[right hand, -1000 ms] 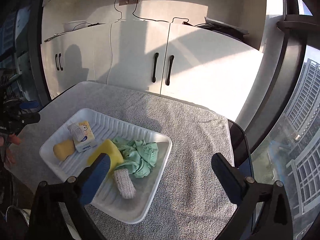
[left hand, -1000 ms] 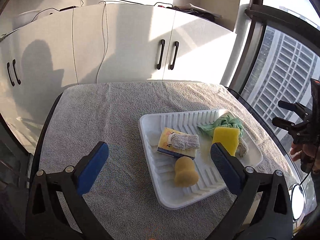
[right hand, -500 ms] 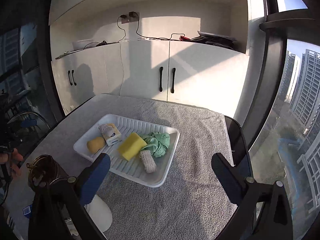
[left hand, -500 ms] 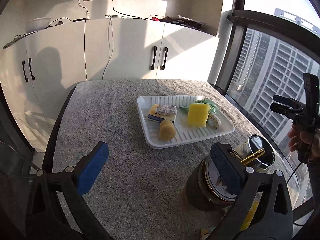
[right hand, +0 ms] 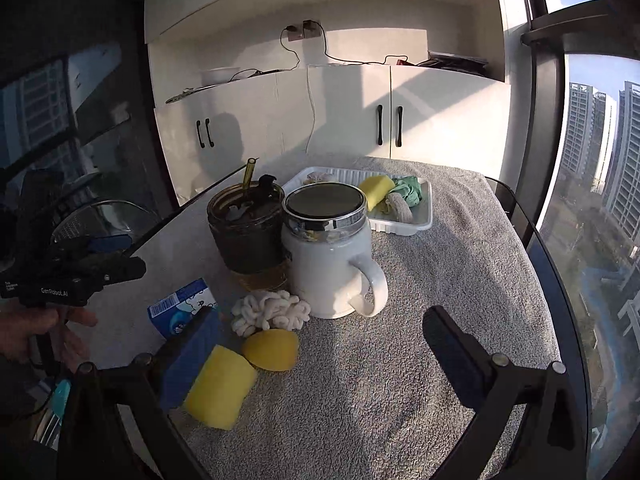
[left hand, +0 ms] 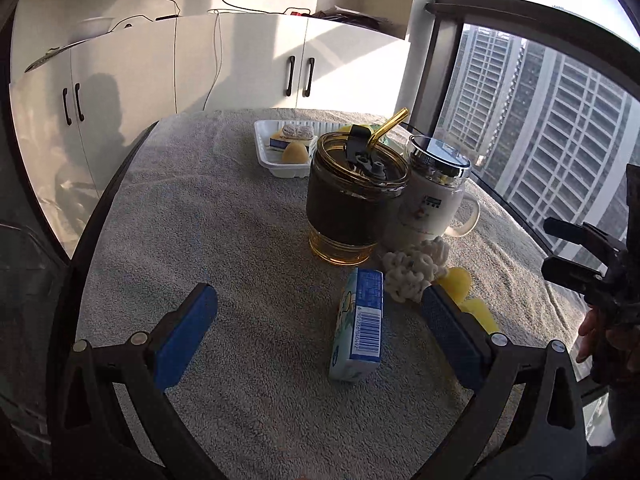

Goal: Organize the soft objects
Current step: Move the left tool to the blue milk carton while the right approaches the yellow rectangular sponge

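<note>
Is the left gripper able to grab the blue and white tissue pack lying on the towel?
Probably yes. The left gripper is open, and the blue and white tissue pack lies between its fingers on the grey towel with nothing covering it.

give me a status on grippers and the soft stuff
Both grippers open, empty: left, right. Tissue pack, scrunchie, two sponges loose, off the tray. Two cups stand between.
</note>
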### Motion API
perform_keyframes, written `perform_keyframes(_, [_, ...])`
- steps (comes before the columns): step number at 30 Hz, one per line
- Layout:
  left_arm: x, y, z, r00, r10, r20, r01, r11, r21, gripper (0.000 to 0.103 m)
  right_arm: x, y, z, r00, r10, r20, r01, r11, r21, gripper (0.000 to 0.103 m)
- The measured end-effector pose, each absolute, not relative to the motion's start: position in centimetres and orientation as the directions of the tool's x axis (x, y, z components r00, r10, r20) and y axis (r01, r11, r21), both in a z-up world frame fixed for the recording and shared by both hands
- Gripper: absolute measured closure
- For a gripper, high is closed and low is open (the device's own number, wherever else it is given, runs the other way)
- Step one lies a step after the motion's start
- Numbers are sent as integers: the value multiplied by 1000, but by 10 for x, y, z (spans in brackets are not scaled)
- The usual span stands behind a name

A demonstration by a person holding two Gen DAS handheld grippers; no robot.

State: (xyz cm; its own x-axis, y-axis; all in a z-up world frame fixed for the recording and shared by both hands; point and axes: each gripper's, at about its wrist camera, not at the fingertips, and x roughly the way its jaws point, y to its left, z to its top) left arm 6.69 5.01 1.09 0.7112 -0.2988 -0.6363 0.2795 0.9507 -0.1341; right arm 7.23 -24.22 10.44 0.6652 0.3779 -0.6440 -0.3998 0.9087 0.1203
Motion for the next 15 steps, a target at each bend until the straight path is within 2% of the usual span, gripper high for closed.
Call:
perform_keyframes(5, [58, 40, -4, 712, -270, -648, 277, 956, -95, 0, 37, -222, 81, 647, 383, -660, -371, 914, 167, 0])
perform_keyframes(15, [74, 28, -28, 657, -286, -697, 324, 943, -80, 0, 26, -182, 48, 613, 338, -714, -367, 922, 121, 0])
